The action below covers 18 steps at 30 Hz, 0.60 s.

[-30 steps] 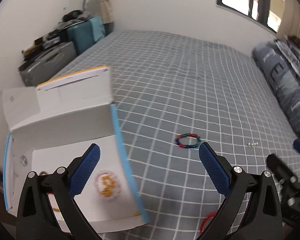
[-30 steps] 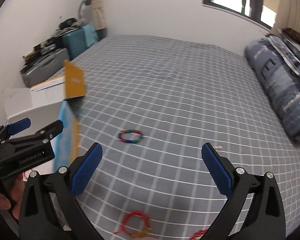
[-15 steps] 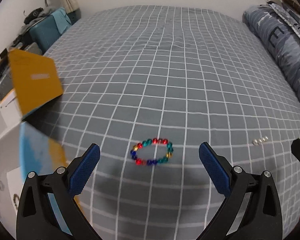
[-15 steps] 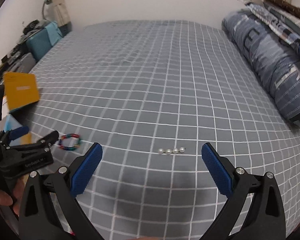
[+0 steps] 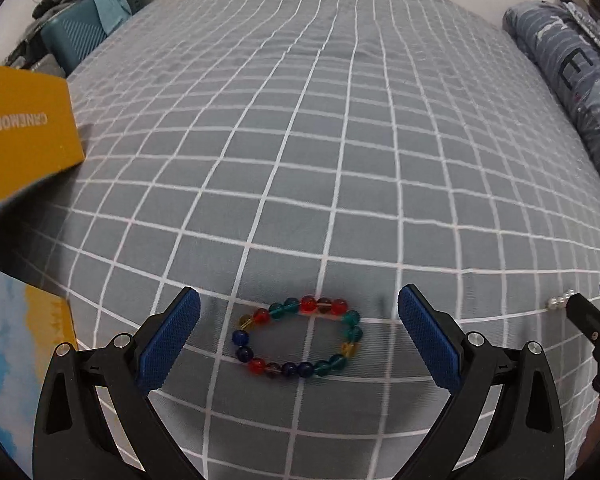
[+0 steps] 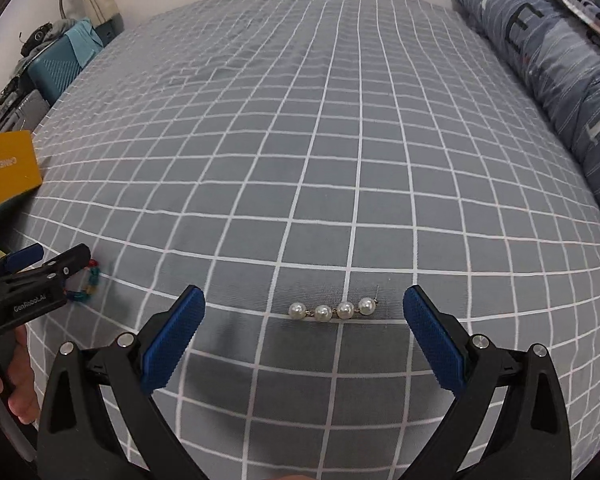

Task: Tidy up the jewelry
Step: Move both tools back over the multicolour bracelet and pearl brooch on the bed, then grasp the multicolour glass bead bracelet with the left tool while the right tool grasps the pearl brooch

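Both grippers gape: left [image 5: 299, 334] over bead bracelet [image 5: 298, 338], right [image 6: 304, 334] over pearl strand [image 6: 333, 310].

The yellow box flap [image 5: 24, 128] carries white capital lettering, seen upside down, that looks like "CANEMON"; the same word shows smaller and less clearly in the right wrist view. The left gripper [image 6: 28, 264] bears white lettering "GenRobot.AI" on its black body.

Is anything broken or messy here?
Nothing looks broken. The bead bracelet and the pearl piece just lie loose on the bedspread instead of in the box. Both grippers, left and right, are open.
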Each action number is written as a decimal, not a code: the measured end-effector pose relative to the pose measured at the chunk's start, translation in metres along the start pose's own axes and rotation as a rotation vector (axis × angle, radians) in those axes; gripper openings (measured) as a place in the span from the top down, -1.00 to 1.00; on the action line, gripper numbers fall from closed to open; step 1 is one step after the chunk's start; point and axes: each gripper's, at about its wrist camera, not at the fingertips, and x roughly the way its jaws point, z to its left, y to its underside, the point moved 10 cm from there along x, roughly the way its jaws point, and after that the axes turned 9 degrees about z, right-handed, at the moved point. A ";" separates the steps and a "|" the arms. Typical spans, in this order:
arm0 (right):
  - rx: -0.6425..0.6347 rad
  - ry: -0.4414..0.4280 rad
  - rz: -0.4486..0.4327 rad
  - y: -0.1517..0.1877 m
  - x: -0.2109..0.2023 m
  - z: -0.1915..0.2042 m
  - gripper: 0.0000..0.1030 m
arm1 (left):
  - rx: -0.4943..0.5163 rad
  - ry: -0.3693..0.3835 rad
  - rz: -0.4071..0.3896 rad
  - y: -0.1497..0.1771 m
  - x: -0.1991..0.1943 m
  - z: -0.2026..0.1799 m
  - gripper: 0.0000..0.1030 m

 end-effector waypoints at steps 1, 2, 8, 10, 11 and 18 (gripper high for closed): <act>0.002 -0.004 0.004 0.001 0.004 -0.001 -0.85 | 0.001 -0.004 0.002 -0.001 0.003 0.001 -0.89; 0.002 -0.006 0.008 0.001 0.006 -0.001 -0.85 | -0.002 -0.006 0.004 -0.001 0.007 0.002 -0.89; 0.004 -0.021 0.037 0.001 0.021 -0.003 -0.85 | 0.006 -0.012 0.039 0.002 0.026 0.003 -0.89; 0.006 -0.022 0.045 0.000 0.024 -0.004 -0.85 | 0.006 -0.017 0.040 0.003 0.029 0.005 -0.89; 0.007 -0.021 0.048 0.000 0.026 -0.004 -0.85 | 0.007 -0.018 0.040 0.004 0.030 0.005 -0.88; 0.014 -0.023 0.067 0.000 0.034 -0.007 -0.78 | -0.002 -0.026 0.022 0.011 0.030 0.003 -0.87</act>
